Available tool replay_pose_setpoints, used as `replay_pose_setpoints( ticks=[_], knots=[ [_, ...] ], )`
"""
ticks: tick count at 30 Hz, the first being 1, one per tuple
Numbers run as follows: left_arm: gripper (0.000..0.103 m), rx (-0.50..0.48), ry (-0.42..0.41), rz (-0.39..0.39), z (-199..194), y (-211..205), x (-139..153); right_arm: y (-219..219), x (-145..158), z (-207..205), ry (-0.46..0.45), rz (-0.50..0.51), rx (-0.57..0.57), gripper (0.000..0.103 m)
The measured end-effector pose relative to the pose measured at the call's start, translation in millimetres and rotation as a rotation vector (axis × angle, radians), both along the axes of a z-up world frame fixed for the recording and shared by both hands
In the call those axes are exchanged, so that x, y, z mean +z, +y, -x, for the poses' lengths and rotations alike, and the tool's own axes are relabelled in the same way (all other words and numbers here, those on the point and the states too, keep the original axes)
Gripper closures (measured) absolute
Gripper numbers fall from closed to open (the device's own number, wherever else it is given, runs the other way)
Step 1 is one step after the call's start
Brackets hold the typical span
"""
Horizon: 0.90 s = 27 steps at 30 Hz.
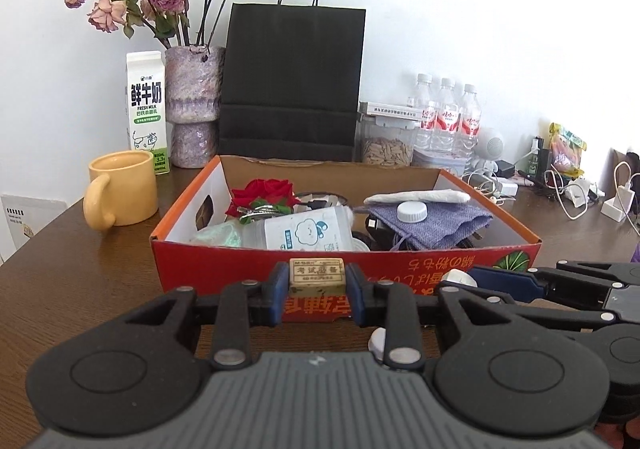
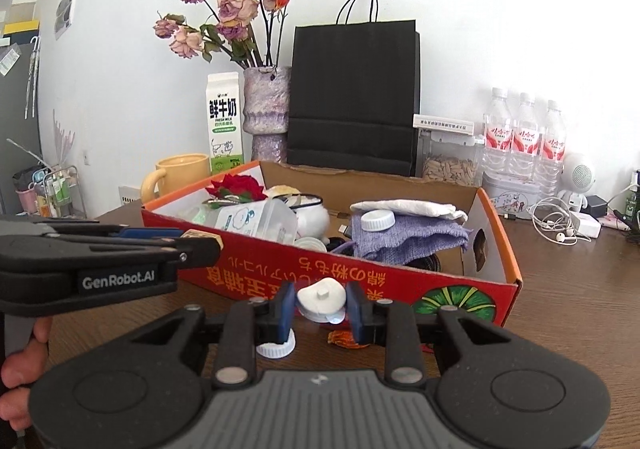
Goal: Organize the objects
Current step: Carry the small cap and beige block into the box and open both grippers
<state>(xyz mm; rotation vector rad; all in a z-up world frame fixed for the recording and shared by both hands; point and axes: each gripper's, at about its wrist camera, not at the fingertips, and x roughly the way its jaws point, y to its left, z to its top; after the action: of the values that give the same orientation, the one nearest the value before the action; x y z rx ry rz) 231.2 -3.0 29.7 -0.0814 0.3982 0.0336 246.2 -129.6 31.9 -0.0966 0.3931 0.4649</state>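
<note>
My left gripper [image 1: 317, 285]: clamped on eraser [image 1: 317, 276].
My right gripper [image 2: 321, 309]: clamped on white piece [image 2: 322, 299] (perhaps plastic).
Box [image 2: 372, 281]: just beyond both.

My matt black plastic fingers [image 1: 276, 291] pinch a scuffed rubbery eraser [image 1: 317, 276] before glossy printed cardboard box [image 1: 400, 269] on polished wood table [image 1: 80, 281].

A red cardboard box [image 1: 224, 261] with an orange rim, a plain brown inside back wall and yellow printed characters sits on the dark brown wood-grain tabletop [image 1: 80, 281]. Inside lie a lilac knitted cloth [image 1: 436, 223], a white screw cap [image 1: 412, 212] and a red fabric rose [image 1: 266, 191]. Behind stand a matte black paper bag [image 1: 292, 81], a pale yellow ceramic mug [image 1: 124, 189] and a mottled purple vase [image 1: 194, 105].
</note>
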Motion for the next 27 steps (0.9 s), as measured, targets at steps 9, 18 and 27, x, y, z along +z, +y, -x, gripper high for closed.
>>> replay_pose_setpoints(
  ticks=[9, 18, 27],
  knots=[
    [0.072, 0.031, -0.064, 0.025, 3.5, 0.3, 14.1, -1.3, 13.8, 3.4, -0.089, -0.052, -0.034, 0.077],
    [0.072, 0.047, -0.096, 0.064, -13.5, 5.5, 33.3, 3.2, 27.0, -6.8, -0.179, -0.07, -0.076, 0.077],
    [0.072, 0.058, -0.128, 0.03, -41.7, -1.3, 43.5, 9.5, 29.2, -35.0, -0.203, -0.086, -0.116, 0.077]
  ],
)
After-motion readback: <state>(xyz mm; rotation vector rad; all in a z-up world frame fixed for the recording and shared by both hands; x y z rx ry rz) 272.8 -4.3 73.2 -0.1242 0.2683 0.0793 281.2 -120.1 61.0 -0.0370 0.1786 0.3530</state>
